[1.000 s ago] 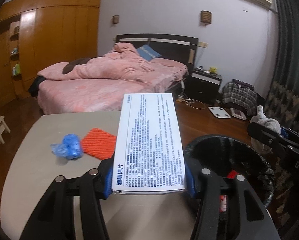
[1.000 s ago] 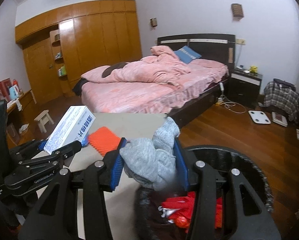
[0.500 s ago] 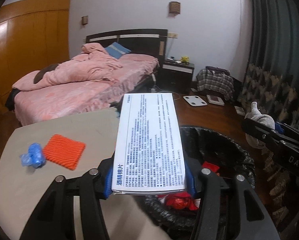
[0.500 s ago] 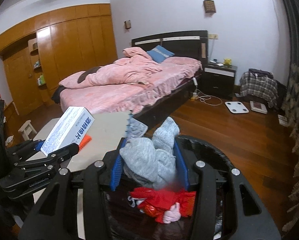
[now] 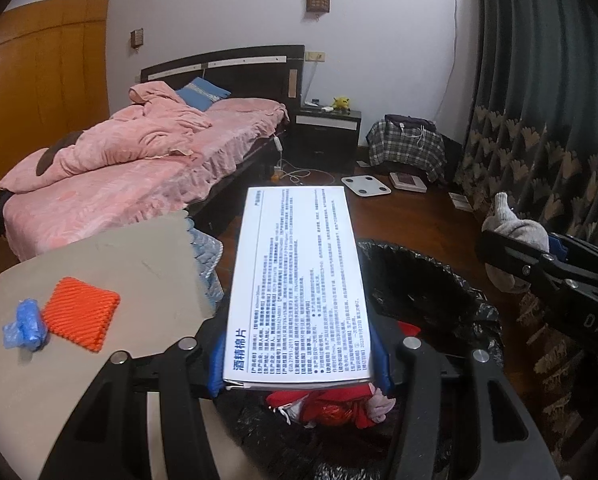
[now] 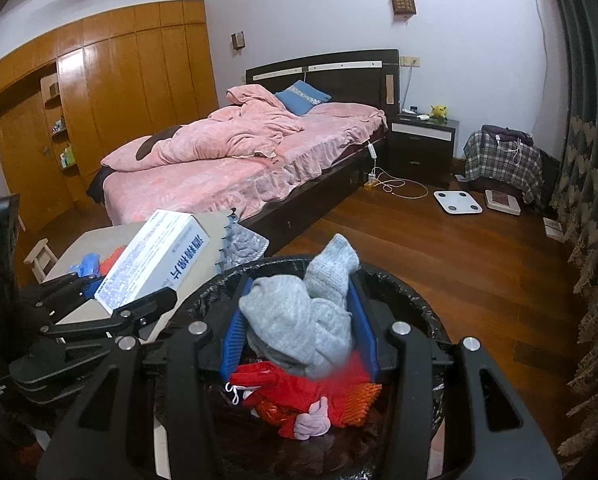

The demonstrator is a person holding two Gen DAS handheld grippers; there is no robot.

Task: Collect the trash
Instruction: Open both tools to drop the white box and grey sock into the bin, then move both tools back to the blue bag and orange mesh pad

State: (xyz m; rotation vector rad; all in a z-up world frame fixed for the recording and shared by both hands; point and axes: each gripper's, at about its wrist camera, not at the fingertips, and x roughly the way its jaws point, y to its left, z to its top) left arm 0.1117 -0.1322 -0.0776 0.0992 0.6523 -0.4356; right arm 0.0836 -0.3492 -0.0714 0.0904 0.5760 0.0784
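bed [image 6: 259, 168]: pink bedding, dark headboard, against the far wall behind everything
table [image 5: 99, 256]: beige top, left of the bin; its edge sits just beside the bin rim
bin [image 6: 411, 296]: round, black bag liner, on the wood floor at the table's right edge; red clothes [image 6: 299, 388] and an orange mesh bit lie inside
left gripper [image 5: 299, 368]: fingers closed on the long sides of the box, held over the near-left part of the bin opening
right gripper [image 6: 299, 332]: fingers closed on the sock, held above the bin interior, red clothes right underneath
box [image 5: 299, 292]: white, printed text face up, long axis pointing away from the camera, clamped between the blue pads [image 5: 216, 360]; its far end reaches past the table edge, over the bin side
sock [image 6: 303, 312]: grey, bunched, pinched between blue pads, toe end sticking up above the fingers; not touching the clothes as far as I can tell
orange mat [image 5: 81, 312]: flat on the table, left side
blue wad [image 5: 23, 324]: crumpled plastic, touching the mat's left edge, on the table
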